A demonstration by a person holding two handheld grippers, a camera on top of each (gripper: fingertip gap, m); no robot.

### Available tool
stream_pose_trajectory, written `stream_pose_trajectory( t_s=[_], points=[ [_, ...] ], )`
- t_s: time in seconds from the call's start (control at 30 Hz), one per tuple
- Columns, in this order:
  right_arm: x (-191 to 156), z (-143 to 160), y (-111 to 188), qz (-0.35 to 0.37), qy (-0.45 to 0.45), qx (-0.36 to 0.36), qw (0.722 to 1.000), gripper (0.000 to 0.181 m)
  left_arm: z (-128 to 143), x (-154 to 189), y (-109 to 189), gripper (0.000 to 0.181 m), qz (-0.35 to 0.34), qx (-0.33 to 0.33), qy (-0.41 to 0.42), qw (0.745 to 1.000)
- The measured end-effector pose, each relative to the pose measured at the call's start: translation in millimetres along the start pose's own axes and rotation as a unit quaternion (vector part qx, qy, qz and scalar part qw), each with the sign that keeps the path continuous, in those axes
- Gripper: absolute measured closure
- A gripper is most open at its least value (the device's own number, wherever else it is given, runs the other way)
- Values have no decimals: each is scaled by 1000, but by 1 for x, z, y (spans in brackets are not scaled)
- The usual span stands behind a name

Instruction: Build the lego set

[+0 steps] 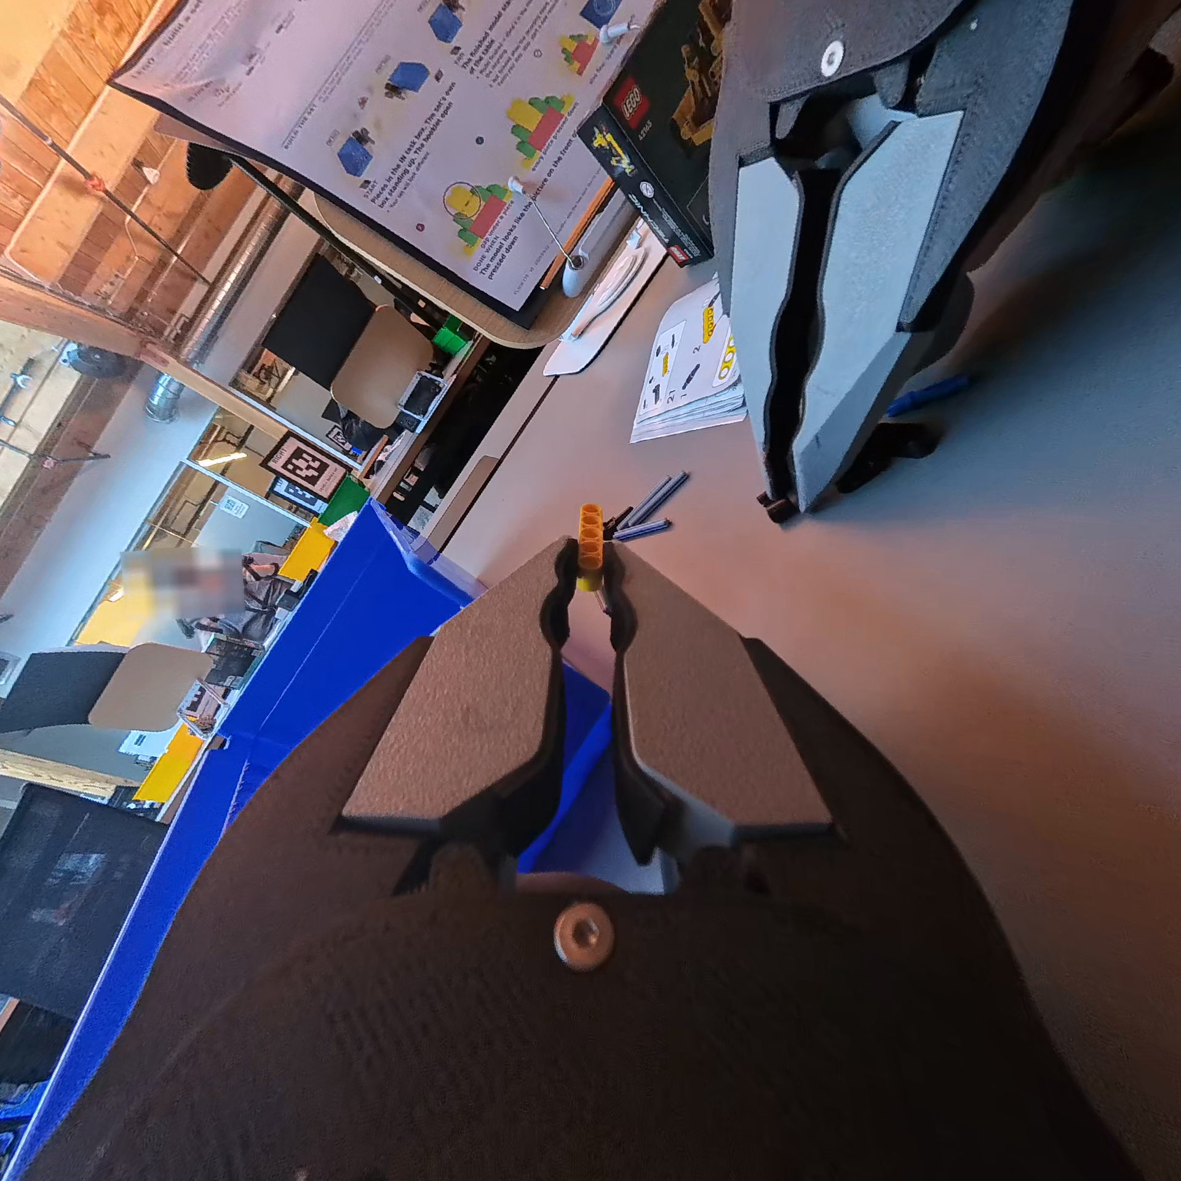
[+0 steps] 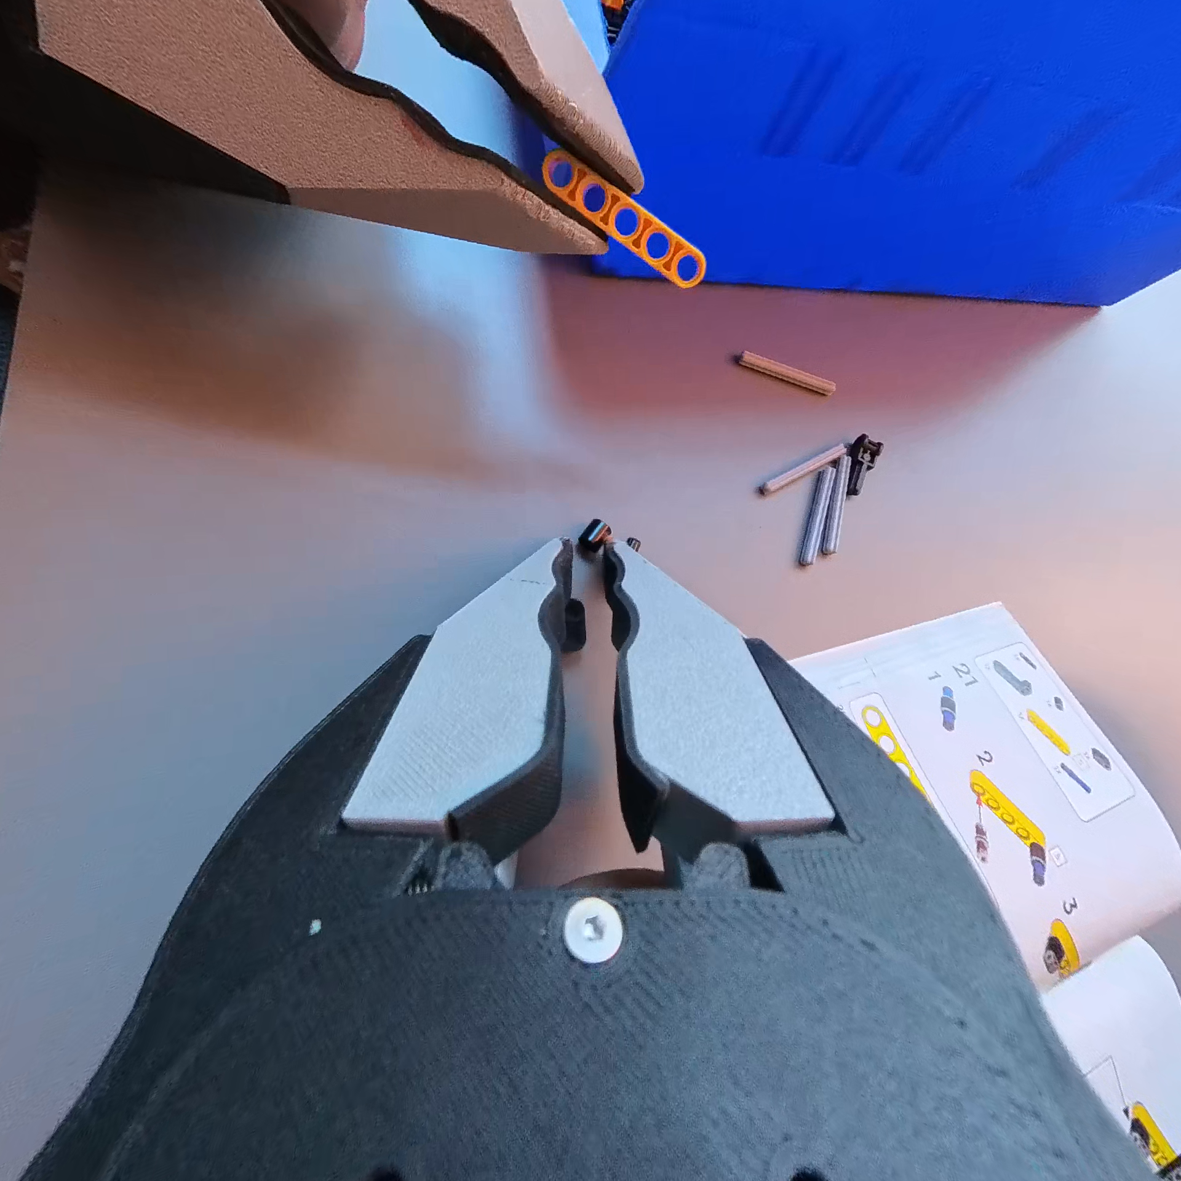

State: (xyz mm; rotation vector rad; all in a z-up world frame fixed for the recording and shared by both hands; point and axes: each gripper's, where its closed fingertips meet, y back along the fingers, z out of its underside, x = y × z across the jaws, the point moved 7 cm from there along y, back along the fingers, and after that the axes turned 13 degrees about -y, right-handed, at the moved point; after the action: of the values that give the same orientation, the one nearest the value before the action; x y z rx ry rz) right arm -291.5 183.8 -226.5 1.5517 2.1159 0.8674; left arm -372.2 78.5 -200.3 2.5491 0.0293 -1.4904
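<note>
My left gripper [image 1: 591,559] is shut on an orange beam with holes [image 1: 591,533] and holds it above the grey table. It also shows at the top left of the right wrist view [image 2: 621,216], with the beam [image 2: 672,254] sticking out past its tips. My right gripper [image 2: 588,551] is down at the table with its jaws nearly together on a small black pin [image 2: 594,533] at the very tips. A second small black piece [image 2: 575,623] shows in the gap between its fingers. The right gripper also shows in the left wrist view [image 1: 783,505].
Grey axles [image 2: 824,511], a black connector [image 2: 864,457] and a tan axle [image 2: 786,372] lie on the table. An open instruction booklet [image 2: 1022,735] lies to the right. A blue bin [image 2: 895,128] stands behind. A black set box [image 1: 652,160] and a printed poster [image 1: 383,128] stand at the back. Spacing between my two grippers at the tips: around 8 cm. The black connector [image 2: 864,457] is about 10 cm from my right fingertips.
</note>
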Motion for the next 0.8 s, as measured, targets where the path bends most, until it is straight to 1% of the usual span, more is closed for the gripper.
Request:
stream_pose_trajectory(
  t_s=[0.17,0.27,0.57,0.63,0.73,0.8],
  points=[
    [-1,-1,-1,3,-4,0,1000,175,0,0,0,176,-1,1,0,1000],
    [1,-4,-2,11,-23,2,1000,172,0,0,1,176,-2,2,0,1000],
    [-2,-4,-4,14,-21,-4,1000,177,0,0,2,176,0,4,-2,1000],
    [-5,-6,3,0,-14,20,1000,177,0,0,2,175,0,4,-1,1000],
    [-11,-13,25,-29,-14,102,994,177,0,0,1,175,2,2,1,1000],
    [-12,-18,45,-54,-25,169,984,177,1,0,1,175,2,1,0,1000]
  ],
)
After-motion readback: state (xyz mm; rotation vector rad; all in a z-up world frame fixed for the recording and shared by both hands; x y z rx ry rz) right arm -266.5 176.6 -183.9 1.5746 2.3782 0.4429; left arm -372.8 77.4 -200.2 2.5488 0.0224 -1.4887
